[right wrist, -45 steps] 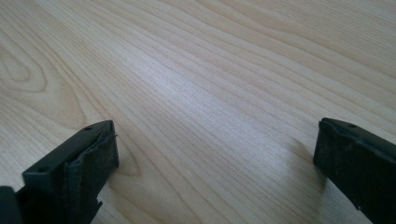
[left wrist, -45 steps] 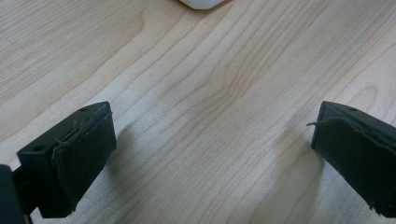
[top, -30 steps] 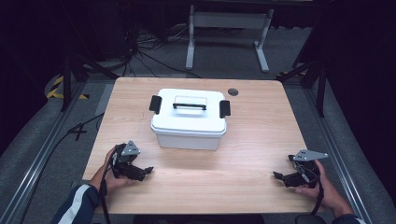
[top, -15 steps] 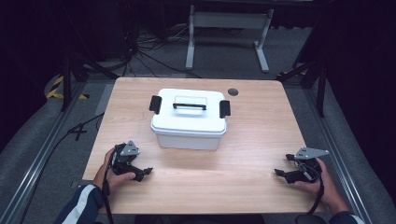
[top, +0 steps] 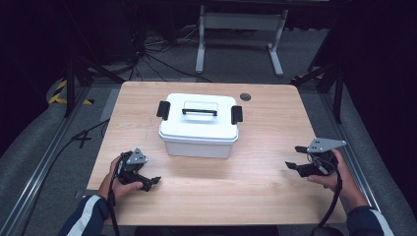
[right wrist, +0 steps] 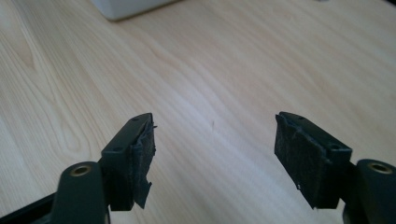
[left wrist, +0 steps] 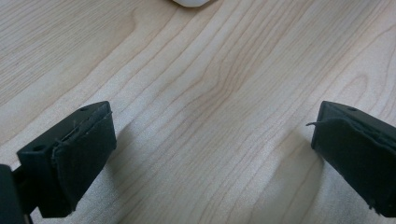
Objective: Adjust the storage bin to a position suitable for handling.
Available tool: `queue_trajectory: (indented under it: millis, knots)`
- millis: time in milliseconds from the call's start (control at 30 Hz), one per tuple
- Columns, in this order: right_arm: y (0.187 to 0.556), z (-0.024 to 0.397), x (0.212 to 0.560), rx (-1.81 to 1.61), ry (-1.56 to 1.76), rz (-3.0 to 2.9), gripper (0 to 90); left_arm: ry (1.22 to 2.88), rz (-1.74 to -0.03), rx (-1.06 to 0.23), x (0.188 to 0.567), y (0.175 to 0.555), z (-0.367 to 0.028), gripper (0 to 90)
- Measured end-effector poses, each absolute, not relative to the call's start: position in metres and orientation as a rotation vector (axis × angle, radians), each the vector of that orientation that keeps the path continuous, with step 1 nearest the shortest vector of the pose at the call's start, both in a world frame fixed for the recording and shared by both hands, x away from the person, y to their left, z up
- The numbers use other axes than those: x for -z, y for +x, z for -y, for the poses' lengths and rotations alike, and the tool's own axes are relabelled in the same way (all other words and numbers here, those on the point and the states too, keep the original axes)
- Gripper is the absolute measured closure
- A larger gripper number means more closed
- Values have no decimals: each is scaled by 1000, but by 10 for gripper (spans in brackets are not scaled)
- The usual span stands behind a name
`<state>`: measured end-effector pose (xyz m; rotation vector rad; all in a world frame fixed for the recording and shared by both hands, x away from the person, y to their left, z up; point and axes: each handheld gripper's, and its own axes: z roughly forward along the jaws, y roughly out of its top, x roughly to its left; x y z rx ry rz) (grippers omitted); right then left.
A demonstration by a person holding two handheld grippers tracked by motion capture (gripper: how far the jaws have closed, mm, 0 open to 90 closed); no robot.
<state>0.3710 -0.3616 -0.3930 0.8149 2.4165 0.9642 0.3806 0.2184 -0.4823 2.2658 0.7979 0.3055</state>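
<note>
High view: your left gripper [top: 147, 180] and right gripper [top: 293, 164], jaws spread empty, flank the lidded white plastic box [top: 199, 129].

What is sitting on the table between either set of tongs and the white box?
Nothing visible. Bare wooden table separates the left tongs and the right tongs from the white lidded plastic box.

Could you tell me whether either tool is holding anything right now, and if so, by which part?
Nothing is held. The left tool and the right tool both stand open over bare table, apart from the white box.
</note>
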Motion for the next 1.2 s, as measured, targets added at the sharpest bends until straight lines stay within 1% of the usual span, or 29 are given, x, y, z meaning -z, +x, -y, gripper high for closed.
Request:
queue_trajectory:
  millis: [300,667,867,1200]
  knots:
    - [390,323,346,-929,655,-2426,326,2265,-799,-305,482,381,-218,4]
    - [408,291,312,-912,536,-2444,346,2264,-801,-304,482,380,-218,4]
    - [415,275,302,-907,488,-2455,356,2265,-800,-305,482,380,-218,4]
    - [430,234,289,-881,381,-2484,367,2264,-803,-304,482,380,-218,5]
